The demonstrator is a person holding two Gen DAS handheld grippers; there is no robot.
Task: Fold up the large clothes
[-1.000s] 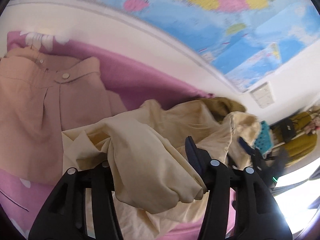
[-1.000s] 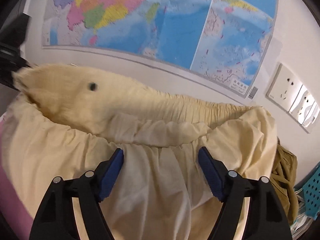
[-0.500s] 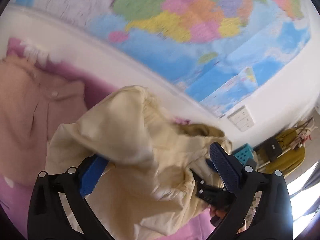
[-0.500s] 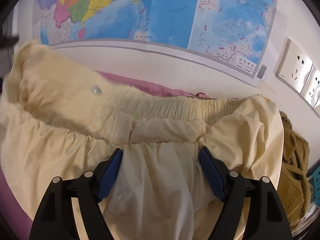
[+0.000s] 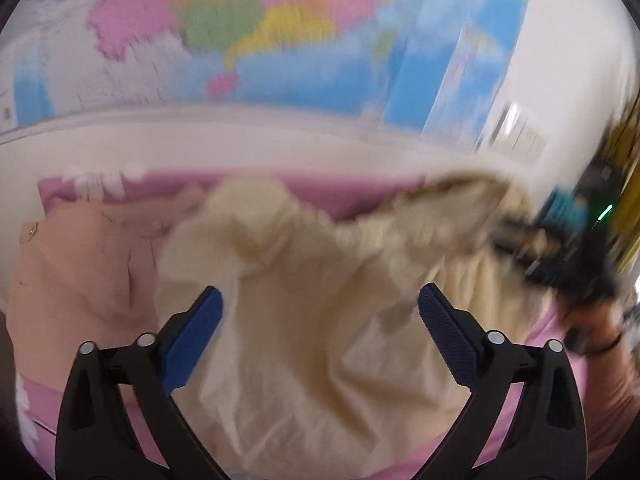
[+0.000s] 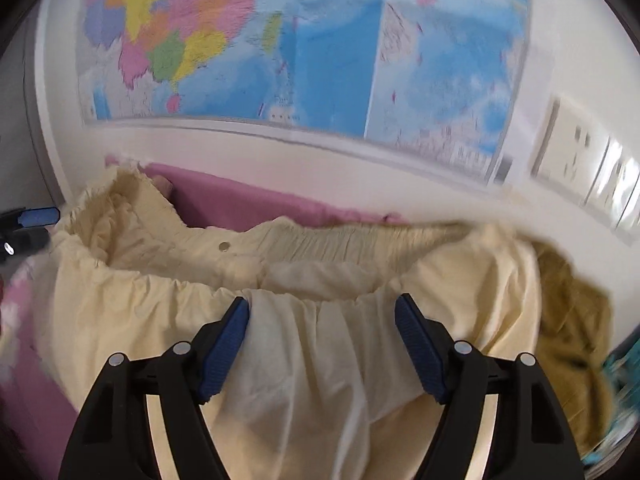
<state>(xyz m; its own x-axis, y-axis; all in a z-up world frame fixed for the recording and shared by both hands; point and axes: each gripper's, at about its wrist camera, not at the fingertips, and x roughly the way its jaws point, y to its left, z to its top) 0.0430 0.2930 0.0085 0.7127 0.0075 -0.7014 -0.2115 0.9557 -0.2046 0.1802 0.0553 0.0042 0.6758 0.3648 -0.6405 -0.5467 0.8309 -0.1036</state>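
Observation:
A large cream garment (image 5: 320, 312) with an elastic waistband (image 6: 320, 240) and a snap button lies bunched on a pink bedsheet (image 5: 340, 196). My left gripper (image 5: 320, 304) is open above it, with the cloth between and below the fingers. My right gripper (image 6: 322, 312) is open too, its blue pads on either side of the gathered waistband edge. The right gripper also shows blurred at the right of the left wrist view (image 5: 560, 264). The left wrist view is motion-blurred.
A folded peach shirt (image 5: 80, 272) lies left of the cream garment. An olive-brown garment (image 6: 572, 312) is heaped at the right. A wall with a coloured map (image 6: 320, 60) and sockets (image 6: 580, 168) stands just behind the bed. A teal basket (image 6: 624, 364) sits far right.
My left gripper let go of the cream cloth, opened wide and swung around over the garment. My right gripper stayed open and dropped lower over the waistband.

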